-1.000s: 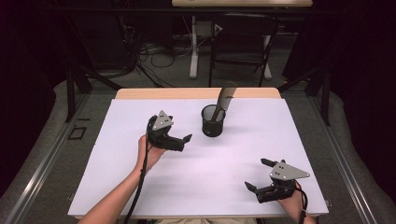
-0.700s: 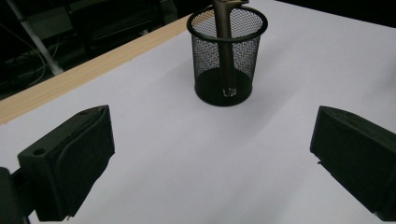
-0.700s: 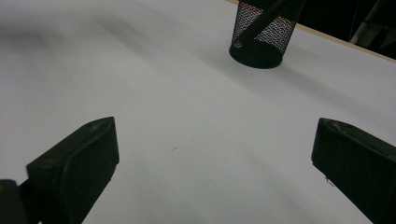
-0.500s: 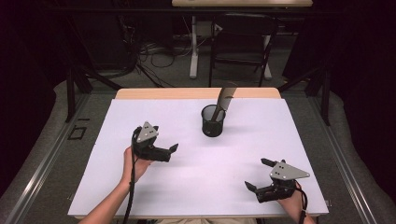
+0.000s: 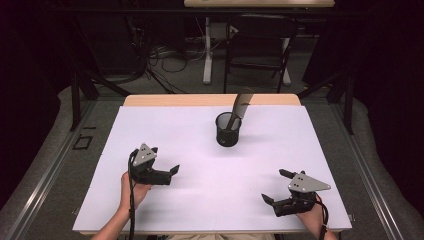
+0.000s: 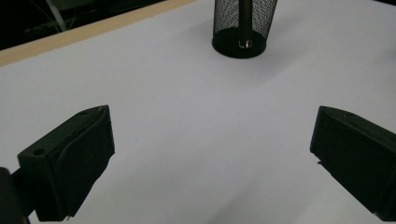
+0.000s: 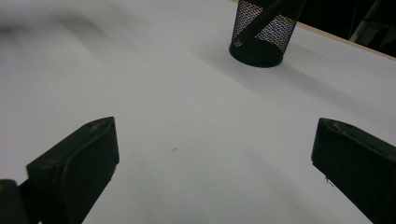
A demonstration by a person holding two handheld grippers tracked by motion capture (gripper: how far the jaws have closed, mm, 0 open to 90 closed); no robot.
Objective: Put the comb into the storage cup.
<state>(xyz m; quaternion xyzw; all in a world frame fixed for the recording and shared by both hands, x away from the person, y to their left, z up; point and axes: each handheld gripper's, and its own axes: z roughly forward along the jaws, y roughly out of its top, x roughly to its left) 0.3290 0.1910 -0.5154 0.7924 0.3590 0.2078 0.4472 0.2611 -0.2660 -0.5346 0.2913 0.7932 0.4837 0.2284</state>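
A black mesh cup (image 5: 228, 131) stands upright on the white table top (image 5: 200, 200), a little behind its middle. A dark flat tool (image 5: 241, 105) leans in it, tilted to the right. My left gripper (image 5: 165, 159) is at the front left, held in a hand, open and holding nothing, pointing at the cup. In the left gripper view the cup (image 6: 243, 23) is far ahead of the wide-apart jaws, with the tool's shaft (image 6: 244, 18) inside. My right gripper (image 5: 272, 185) rests open at the front right. In the right gripper view the cup (image 7: 264, 35) and tool (image 7: 271, 16) lie far ahead.
The table's wooden far edge (image 5: 210, 99) runs behind the cup. Beyond it are a dark chair (image 5: 260, 45), a white table leg (image 5: 206, 50) and floor cables (image 5: 155, 55). Metal rails (image 5: 50, 165) flank the table on both sides.
My left gripper has drawn back from beside the cup toward the front left of the table, still open. The right gripper has stayed put.
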